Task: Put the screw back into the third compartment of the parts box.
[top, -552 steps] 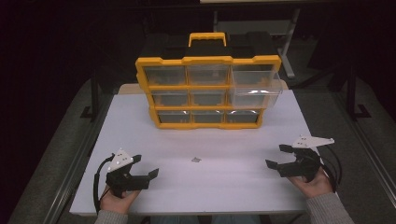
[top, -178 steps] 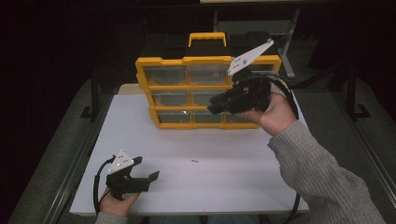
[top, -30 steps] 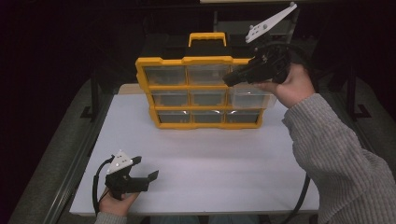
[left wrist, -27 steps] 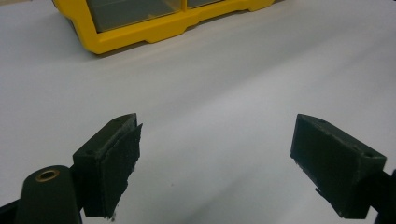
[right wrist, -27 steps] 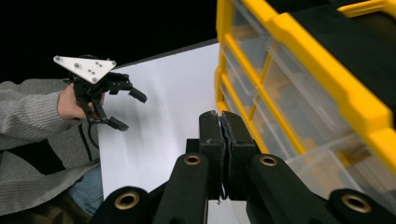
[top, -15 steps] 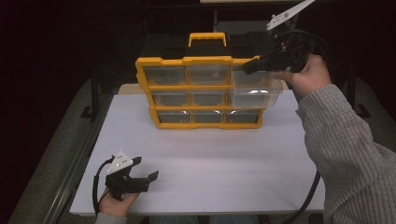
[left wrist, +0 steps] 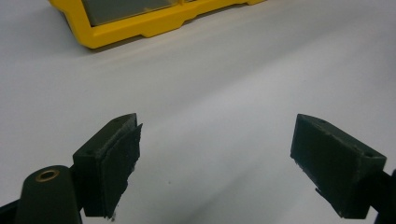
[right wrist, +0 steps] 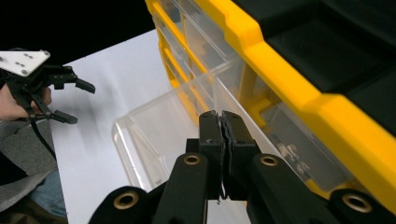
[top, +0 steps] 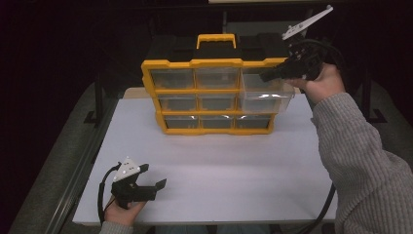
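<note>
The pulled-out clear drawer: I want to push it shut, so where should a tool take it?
Take the clear drawer by its front wall, coming from the table's front side: it sticks out of the yellow cabinet there, with its top rim open.

The right gripper [top: 265, 77], jaws pressed together with apparently nothing between them, is held high on an outstretched, grey-sleeved arm. The left gripper [top: 158, 184] sits low near the person, jaws spread wide, hand cupping its body.
</note>
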Available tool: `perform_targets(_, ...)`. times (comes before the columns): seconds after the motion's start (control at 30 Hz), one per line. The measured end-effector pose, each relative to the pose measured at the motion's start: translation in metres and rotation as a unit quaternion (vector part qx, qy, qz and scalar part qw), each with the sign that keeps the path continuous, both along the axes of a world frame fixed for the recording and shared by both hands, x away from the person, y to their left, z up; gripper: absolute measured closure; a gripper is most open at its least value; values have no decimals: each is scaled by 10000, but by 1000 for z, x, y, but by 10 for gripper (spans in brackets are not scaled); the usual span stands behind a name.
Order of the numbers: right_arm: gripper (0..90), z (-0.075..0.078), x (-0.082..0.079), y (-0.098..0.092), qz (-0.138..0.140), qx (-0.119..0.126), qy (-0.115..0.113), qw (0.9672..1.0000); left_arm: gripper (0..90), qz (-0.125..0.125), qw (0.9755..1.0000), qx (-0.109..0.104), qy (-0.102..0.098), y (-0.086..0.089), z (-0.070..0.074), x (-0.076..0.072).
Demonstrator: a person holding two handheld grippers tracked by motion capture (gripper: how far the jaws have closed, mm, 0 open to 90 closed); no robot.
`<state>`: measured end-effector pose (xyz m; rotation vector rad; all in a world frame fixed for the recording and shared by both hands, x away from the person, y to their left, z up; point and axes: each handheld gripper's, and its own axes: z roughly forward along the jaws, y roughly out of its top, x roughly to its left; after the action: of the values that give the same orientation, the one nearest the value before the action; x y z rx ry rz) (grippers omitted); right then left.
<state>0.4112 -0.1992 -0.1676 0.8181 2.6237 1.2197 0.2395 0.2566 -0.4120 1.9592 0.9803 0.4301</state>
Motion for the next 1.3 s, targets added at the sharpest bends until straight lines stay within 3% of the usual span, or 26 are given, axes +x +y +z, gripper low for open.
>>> perform_targets(0.33,854,-11,2,1,-25,-4,115,9999,149,1,10000,-2,1,0,0,0)
perform_targets(0.37,787,-11,2,1,-68,62,156,9998,150,4,10000,-9,13,0,0,-1)
perform_targets(0.4,787,-11,2,1,-68,62,156,9998,150,9,10000,-6,15,0,0,-1)
perform_targets(1.3,610,12,-26,-23,-127,317,-134,9993,149,21,10000,-25,0,-1,1,-4)
